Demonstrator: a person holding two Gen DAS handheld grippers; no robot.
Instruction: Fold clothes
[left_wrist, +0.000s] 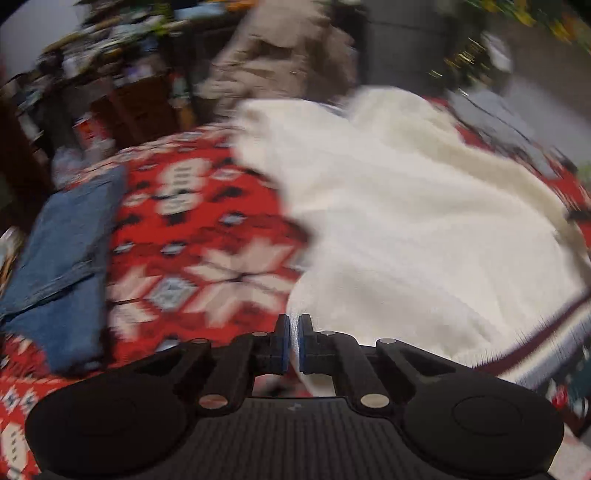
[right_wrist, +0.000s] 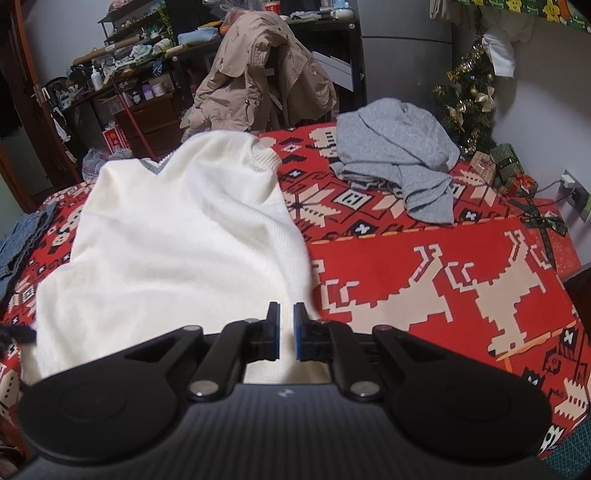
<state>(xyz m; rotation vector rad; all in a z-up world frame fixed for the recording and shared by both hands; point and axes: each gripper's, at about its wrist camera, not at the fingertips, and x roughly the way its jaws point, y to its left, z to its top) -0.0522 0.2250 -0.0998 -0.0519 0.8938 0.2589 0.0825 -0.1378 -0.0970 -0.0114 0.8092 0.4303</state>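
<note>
Item: white sweater (right_wrist: 177, 236), hem at six o'clock, clamped by our left gripper (left_wrist: 294, 328) and right gripper (right_wrist: 286, 325); fold toward twelve next.

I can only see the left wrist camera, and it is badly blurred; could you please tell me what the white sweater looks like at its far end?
Observer: The white sweater has a V-neck with grey trim, pointing away from the right claw.
Operator: Thank you. Is the right claw holding the sweater?
Observer: It appears so: its fingers are nearly closed with white knit between them at the near hem.
Operator: What is the grey blur beyond the sweater?
Observer: A crumpled grey sweater lying apart from the white one on the red patterned blanket.
Operator: Anything behind it?
Observer: A small decorated Christmas tree in the corner.
</note>
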